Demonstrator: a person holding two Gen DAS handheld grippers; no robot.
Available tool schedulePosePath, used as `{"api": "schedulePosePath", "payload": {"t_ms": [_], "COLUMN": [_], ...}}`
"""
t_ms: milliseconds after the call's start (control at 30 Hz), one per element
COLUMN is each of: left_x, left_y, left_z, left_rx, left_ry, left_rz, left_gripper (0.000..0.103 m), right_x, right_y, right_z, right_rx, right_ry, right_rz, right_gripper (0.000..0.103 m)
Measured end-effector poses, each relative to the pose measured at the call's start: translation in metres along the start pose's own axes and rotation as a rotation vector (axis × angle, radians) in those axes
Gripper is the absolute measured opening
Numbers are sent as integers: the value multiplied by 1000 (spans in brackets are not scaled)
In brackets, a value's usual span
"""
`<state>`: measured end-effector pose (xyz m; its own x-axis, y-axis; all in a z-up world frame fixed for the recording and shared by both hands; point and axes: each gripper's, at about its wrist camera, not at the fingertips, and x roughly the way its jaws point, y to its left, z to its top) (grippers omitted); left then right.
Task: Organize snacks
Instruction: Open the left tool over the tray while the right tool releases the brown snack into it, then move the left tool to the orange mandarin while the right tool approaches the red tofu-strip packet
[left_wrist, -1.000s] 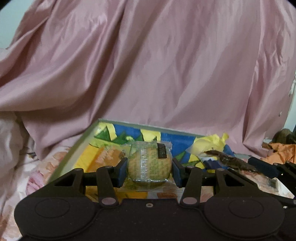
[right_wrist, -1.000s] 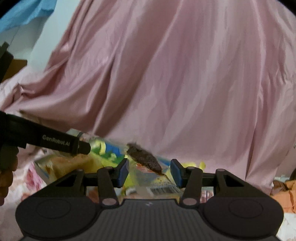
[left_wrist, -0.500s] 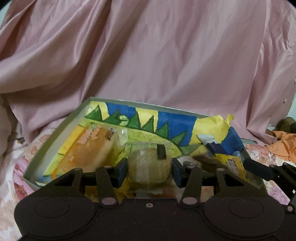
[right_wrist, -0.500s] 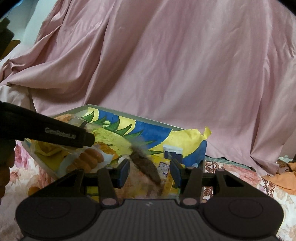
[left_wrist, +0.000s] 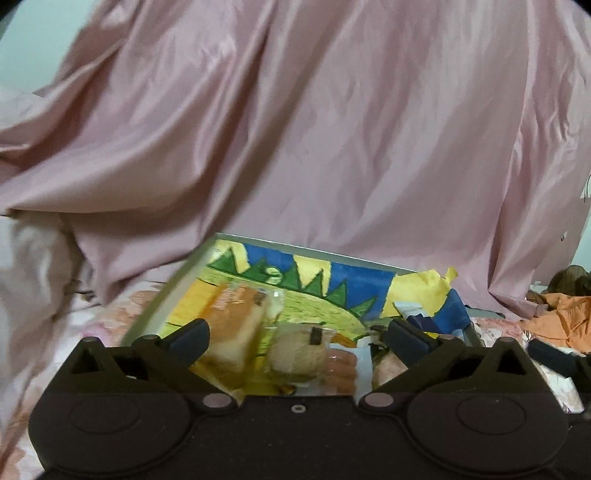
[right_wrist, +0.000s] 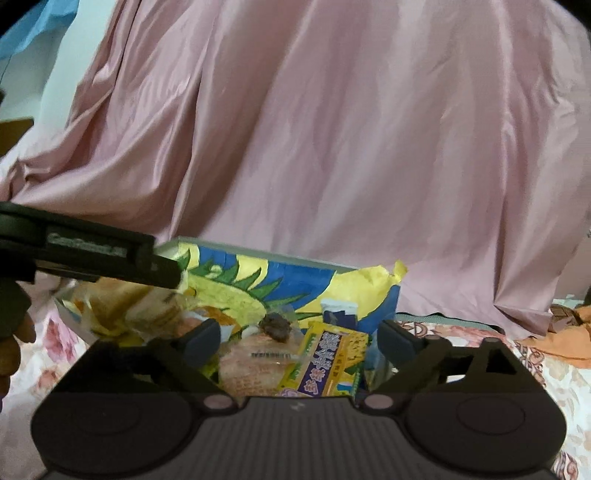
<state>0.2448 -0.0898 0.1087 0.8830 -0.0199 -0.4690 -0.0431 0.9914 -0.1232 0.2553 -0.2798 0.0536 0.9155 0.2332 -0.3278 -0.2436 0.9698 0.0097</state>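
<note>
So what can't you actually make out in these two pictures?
- Left view: the round snack and pack beside it are motion-blurred; labels unreadable.
- Both views: the box's near edge is hidden behind the tongs' body.
- Right view: the dark snack is too small to identify.

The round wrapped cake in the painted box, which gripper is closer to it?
Left. The left gripper has just opened, its jaws around the round wrapped cake; the right gripper sits over other snacks.
</note>
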Motion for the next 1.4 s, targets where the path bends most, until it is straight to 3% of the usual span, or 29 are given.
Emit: {"api": "schedulePosePath", "payload": {"t_ms": [267, 600, 867, 967, 1033, 1400], "left_x": [-61, -120, -143, -144, -141, -121], "left_y": [21, 48, 57, 56, 55, 55], "left_z": [-18, -68, -98, -107, -110, -129], "left_rx": [1, 19, 51, 67, 78, 105], "left_ry": [-54, -32, 19, 43, 69, 150], "left_rz": [60, 81, 70, 74, 66, 64], "left_gripper": [102, 102, 102, 102, 102, 102], "right_x": [-47, -103, -118, -115, -110, -92], "right_y": [-3, -10, -6, 0, 6, 29], "right_z": [-2, -19, -32, -38, -43, -59], "right_rx": [42, 102, 180, 201, 176, 44], "right_ry": [-86, -51, 44, 139, 209, 357], "right_rz": [10, -5, 9, 31, 27, 5], "right_gripper": [103, 103, 103, 103, 103, 103]}}
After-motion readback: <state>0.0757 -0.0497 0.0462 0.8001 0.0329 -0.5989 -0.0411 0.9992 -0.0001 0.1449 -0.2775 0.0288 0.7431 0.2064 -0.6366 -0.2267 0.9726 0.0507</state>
